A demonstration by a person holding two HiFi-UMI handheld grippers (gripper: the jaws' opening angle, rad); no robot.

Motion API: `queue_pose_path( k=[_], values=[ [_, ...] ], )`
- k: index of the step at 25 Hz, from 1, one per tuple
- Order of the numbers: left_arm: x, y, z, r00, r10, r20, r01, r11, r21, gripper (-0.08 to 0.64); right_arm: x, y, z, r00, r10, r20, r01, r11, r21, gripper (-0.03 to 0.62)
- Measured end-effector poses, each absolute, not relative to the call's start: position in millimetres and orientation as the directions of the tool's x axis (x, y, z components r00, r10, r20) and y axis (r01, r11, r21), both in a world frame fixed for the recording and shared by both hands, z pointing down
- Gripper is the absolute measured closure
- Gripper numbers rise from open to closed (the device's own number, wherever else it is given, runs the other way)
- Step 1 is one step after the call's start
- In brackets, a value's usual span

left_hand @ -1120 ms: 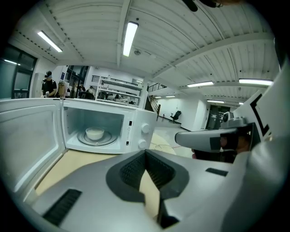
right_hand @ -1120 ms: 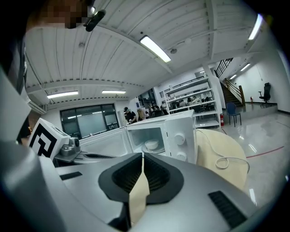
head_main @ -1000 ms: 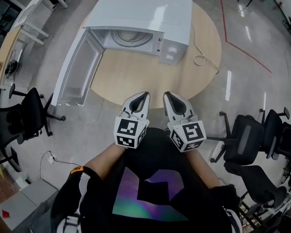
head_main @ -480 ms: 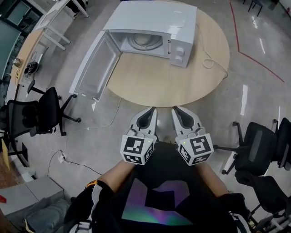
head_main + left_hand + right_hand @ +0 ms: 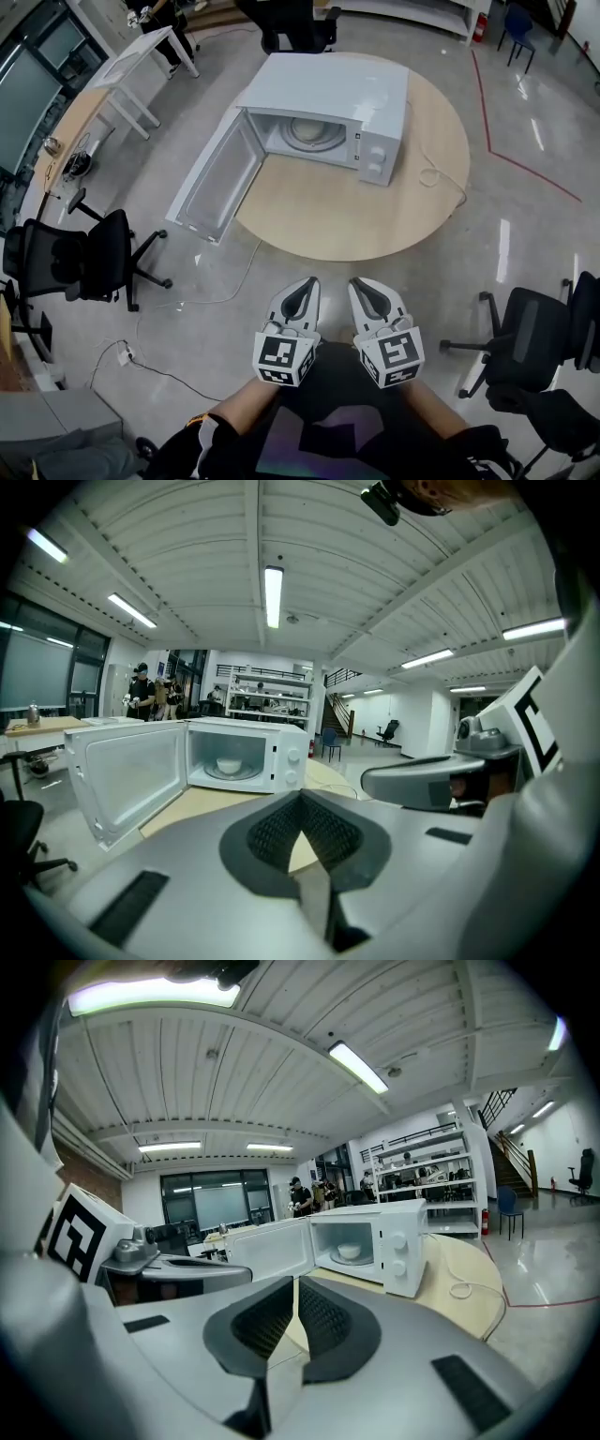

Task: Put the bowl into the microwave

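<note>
Since the earlier frames, both grippers have drawn back from the round table (image 5: pixel 375 220) and now hang over the floor, close to the person's body. The left gripper (image 5: pixel 305 281) has its jaws pressed together with nothing between them. The right gripper (image 5: pixel 362 283) shows only a thin slit and is also empty. The bowl (image 5: pixel 307 128) sits inside the microwave (image 5: pixel 328 89), whose door (image 5: pixel 217 183) stands wide open.

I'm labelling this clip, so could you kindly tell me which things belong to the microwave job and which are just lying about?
Job: microwave, door open; bowl inside it; round table; left gripper and right gripper, both shut and empty.
Lying about: office chairs; white desk.
</note>
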State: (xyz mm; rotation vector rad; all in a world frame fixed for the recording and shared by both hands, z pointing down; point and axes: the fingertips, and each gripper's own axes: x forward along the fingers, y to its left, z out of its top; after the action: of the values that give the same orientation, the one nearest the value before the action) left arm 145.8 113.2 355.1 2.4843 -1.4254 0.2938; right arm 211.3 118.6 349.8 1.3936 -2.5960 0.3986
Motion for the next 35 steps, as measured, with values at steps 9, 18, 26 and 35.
queue_pose_path(
  k=[9,18,26,35],
  values=[
    [110,136,339,0.478,-0.83,0.286,-0.878,-0.464,0.122,0.514,182,140,335,-0.535,-0.796,0.282,-0.844,0.521,-0.132,0.563],
    [75,147,338,0.467,-0.829,0.31,-0.884,-0.453,0.12,0.514,149,154,328,-0.542,-0.791,0.282,-0.839,0.527,-0.135,0.572],
    [59,147,334,0.469,-0.832,0.296,-0.883,-0.454,0.121,0.514,128,157,324,-0.551,-0.783,0.29,-0.831,0.548,-0.099,0.575],
    [49,146,336,0.477,-0.827,0.297,-0.878,-0.458,0.135,0.514,119,157,324,-0.545,-0.784,0.298,-0.834,0.545,-0.091,0.577]
  ],
)
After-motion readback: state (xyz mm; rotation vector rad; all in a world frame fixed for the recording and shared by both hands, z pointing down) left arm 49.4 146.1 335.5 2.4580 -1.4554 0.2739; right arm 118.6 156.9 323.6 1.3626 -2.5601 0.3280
